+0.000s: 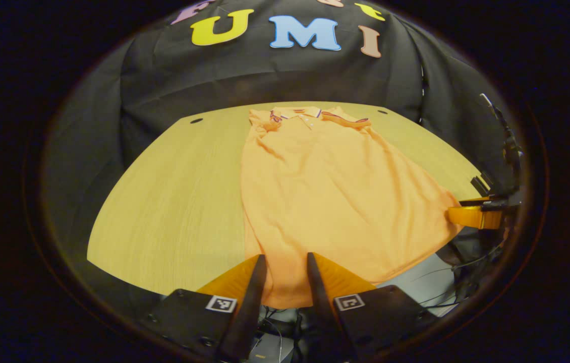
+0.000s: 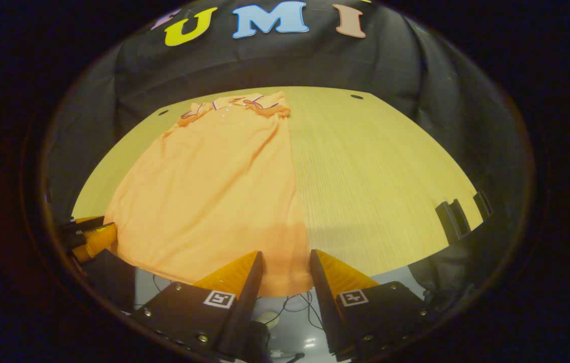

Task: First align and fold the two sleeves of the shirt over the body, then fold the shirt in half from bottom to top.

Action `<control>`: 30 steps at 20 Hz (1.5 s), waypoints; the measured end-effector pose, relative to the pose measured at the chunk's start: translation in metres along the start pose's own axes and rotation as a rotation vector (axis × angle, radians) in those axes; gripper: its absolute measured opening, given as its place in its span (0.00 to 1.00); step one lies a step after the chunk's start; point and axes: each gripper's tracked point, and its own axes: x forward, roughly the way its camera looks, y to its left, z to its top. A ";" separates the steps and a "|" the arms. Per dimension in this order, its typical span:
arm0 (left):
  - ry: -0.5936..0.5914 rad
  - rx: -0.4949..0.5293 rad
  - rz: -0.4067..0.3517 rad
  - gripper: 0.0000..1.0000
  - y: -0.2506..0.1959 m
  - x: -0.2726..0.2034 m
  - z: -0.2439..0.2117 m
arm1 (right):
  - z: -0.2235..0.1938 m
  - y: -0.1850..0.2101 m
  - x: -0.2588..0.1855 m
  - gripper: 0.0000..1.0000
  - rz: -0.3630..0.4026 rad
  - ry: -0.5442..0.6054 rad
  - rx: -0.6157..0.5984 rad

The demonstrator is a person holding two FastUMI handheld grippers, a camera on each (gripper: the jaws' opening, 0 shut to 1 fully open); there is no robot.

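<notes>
On wooden table point(image 1: 164, 201), orange polo shirt point(image 1: 325, 201) lies flat, sleeves folded in, hem overhanging near edge. Left gripper point(image 1: 285, 262) and right gripper point(image 2: 285, 259) parted, hem between fingers, grip unclear. No readable labels.

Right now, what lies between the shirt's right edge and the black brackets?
Bare wooden tabletop between the orange polo shirt and the brackets, per the right gripper view.

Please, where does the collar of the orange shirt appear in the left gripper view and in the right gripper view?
Left gripper view: the collar lies at the top centre, at the table's far edge.
Right gripper view: the collar lies at the top, left of centre, at the same far edge.
Shared landmark: the wooden table, with the shirt's hem hanging over its near edge.
</notes>
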 end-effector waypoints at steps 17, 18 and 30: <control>-0.095 -0.046 0.041 0.06 -0.010 -0.012 0.060 | 0.059 0.006 -0.029 0.02 0.106 -0.101 0.057; -0.112 -0.051 0.043 0.07 -0.009 -0.014 0.070 | 0.068 0.007 -0.032 0.02 0.114 -0.118 0.056; -0.269 -0.122 0.022 0.06 -0.008 0.006 0.213 | 0.213 0.005 -0.034 0.02 0.094 -0.289 0.012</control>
